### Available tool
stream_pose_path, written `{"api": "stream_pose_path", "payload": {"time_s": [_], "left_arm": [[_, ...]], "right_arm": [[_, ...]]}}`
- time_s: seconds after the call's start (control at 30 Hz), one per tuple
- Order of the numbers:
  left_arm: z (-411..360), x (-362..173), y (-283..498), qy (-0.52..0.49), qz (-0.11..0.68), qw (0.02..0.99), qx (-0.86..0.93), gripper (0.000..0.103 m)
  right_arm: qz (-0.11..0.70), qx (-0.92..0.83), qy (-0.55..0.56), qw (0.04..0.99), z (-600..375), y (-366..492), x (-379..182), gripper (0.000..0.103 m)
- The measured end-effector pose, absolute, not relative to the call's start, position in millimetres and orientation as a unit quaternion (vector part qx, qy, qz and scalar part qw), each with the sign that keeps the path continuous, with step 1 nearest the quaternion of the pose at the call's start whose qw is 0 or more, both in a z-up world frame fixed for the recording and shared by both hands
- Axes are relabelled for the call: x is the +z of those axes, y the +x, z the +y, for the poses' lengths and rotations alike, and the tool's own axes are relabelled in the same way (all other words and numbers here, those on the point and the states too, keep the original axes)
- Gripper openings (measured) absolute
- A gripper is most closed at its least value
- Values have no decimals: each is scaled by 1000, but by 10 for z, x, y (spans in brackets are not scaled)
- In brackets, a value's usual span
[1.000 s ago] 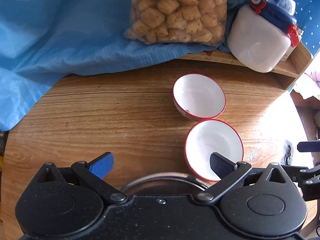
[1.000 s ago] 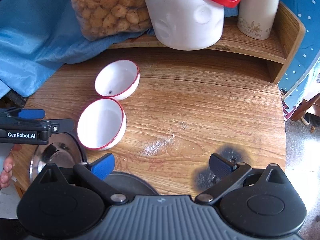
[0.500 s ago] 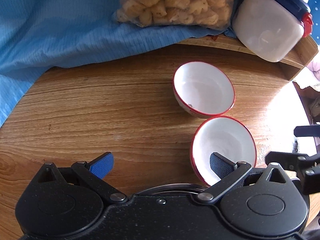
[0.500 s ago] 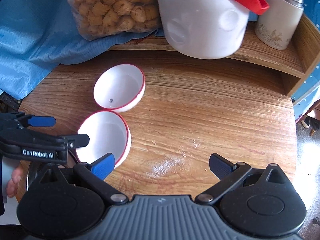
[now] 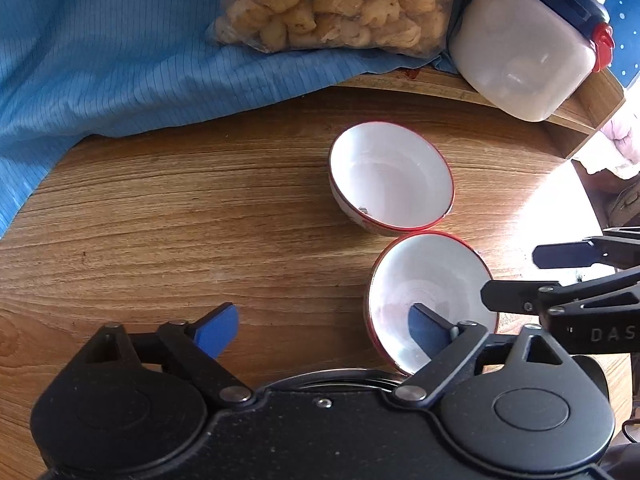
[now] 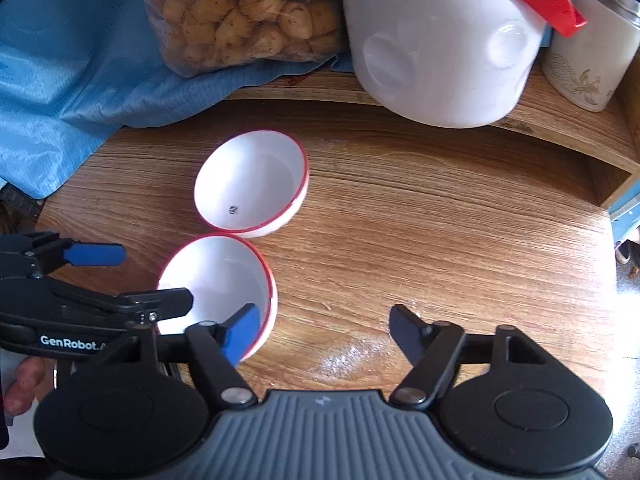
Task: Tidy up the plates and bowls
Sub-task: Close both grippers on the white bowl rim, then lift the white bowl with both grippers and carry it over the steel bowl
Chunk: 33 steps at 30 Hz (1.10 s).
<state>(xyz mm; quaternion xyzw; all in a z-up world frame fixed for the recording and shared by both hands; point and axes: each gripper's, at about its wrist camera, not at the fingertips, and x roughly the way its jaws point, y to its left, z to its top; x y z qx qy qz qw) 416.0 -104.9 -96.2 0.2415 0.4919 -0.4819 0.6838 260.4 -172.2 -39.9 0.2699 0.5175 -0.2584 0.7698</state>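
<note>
On the wooden table [image 5: 160, 220], two red-rimmed bowls [image 5: 390, 178] touch. The left gripper [image 5: 320, 332] and right gripper [image 6: 324, 330], jaws just closing, straddle the near bowl's [image 6: 218, 276] rim unclamped.

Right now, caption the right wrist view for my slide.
Right gripper, jaws closing, straddles the near bowl's rim; second bowl behind on wooden table.

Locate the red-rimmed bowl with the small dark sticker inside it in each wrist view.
Left wrist: the stickered bowl sits right of centre, beyond the nearer bowl.
Right wrist: the same bowl sits left of centre, again the farther one.
Shared landmark: the bag of snacks behind it.
</note>
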Motion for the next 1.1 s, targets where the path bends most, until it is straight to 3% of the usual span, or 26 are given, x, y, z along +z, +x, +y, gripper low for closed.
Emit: {"api": "stream_pose_path", "payload": {"time_s": [0.13, 0.27, 0.33, 0.5, 0.67, 0.87, 1.03, 1.1], "left_arm": [[-1040, -941, 4199, 231, 493, 680, -490, 74], [-1026, -895, 4203, 224, 490, 671, -509, 47], [-1009, -873, 4191, 224, 486, 670, -515, 42], [-1002, -851, 4132, 219, 487, 662, -525, 29], [-1029, -845, 4088, 213, 494, 657, -528, 22], [-1078, -836, 4028, 212, 494, 664, -520, 21], [-1082, -854, 4025, 209, 495, 671, -511, 15], [-1089, -848, 4013, 211, 494, 673, -508, 14]], "right_arm": [[517, -250, 274, 771, -1711, 2640, -418, 61], [513, -240, 286, 773, -1720, 2661, -438, 47], [509, -233, 294, 775, -1726, 2678, -437, 36], [511, -224, 299, 774, -1709, 2726, -455, 22], [511, -225, 325, 763, -1768, 2749, -526, 22], [508, -221, 348, 756, -1815, 2741, -577, 23], [504, -210, 371, 752, -1839, 2716, -622, 11], [504, -212, 370, 751, -1838, 2713, -616, 11]]}}
